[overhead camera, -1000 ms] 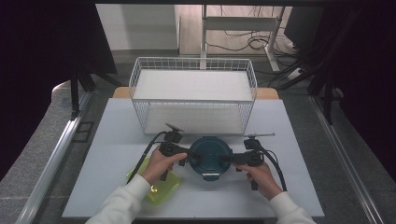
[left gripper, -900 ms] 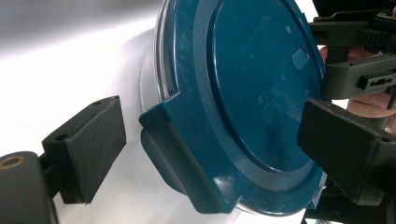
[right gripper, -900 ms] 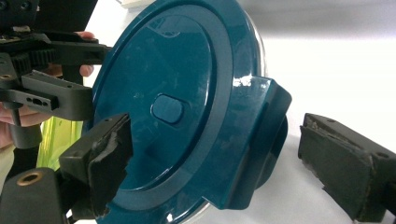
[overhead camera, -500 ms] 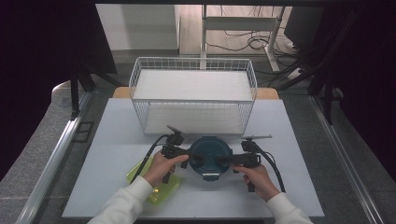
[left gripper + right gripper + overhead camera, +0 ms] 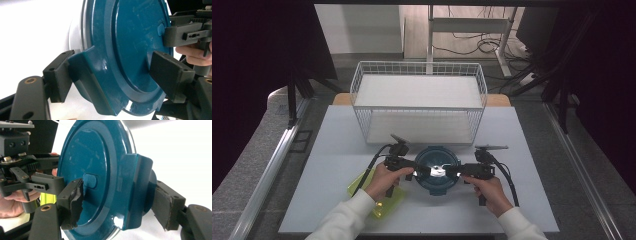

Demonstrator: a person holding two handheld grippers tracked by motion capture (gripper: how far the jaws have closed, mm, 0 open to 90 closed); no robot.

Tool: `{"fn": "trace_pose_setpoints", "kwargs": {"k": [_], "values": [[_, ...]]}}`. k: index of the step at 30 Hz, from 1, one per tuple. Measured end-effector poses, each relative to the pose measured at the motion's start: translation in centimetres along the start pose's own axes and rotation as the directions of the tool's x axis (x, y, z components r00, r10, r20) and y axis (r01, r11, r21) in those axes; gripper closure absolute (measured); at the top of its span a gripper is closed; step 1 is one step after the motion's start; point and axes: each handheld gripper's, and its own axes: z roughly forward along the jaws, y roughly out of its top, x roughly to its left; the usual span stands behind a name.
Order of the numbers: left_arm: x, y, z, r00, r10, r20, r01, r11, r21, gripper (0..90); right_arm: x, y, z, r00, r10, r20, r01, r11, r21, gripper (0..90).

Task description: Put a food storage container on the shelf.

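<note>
So both grippers are working on the teal lidded container (image 5: 438, 169), which is sitting on the white table (image 5: 337, 150) just in front of the wire basket (image 5: 419, 102), with a yellow-green tub (image 5: 379, 197) off to its left under the person's left forearm.

The left gripper (image 5: 411, 172) is coming at the container from its left side and the right gripper (image 5: 459, 171) from its right. Both sets of jaws have just been closing, and each has one of the lid's side clasps between them.

In the left gripper view the left clasp (image 5: 92, 77) is sitting between the two black pads; one pad looks right up against the flap, the other is still a bit off the lid top, so it's partly open, not clamped yet.

Same story in the right gripper view: the right clasp (image 5: 136, 190) is between the pads, the outer pad is close to the container's side, and the inner one is hovering over the lid near the little vent tab (image 5: 89, 180). Still not a real pinch as far as I can tell.

My take for doing this well: keep both hands level, finish squeezing evenly on both flaps, and make sure the pads are biting the flaps and not the lid rim. If one side grabs first, the container is probably going to skid toward the basket.
</note>
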Motion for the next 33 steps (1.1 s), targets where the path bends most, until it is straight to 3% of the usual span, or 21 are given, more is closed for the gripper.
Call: {"fn": "trace_pose_setpoints", "kwargs": {"k": [9, 18, 33], "values": [[-0.6, -0.3, -0.5, 0.9997, 0.013, -0.021, -0.014, 0.9993, -0.034, 27.2, 0.0, -0.3, -0.7, 0.9991, 0.039, -0.014, -0.04, 0.999, -0.031, 36.2], [-1.1, -0.4, -0.9, 0.9994, 0.03, -0.014, -0.031, 0.9974, -0.066, 30.8, 0.6, -0.2, -1.4, 1.0, -0.006, 0.005, 0.007, 0.998, -0.07, 37.5], [-2.9, -0.3, -3.2, 0.9963, 0.082, -0.026, -0.085, 0.9883, -0.127, 33.1, 2.6, 0.3, -2.9, 0.9953, -0.097, -0.002, 0.096, 0.989, -0.114, 37.5]]}}
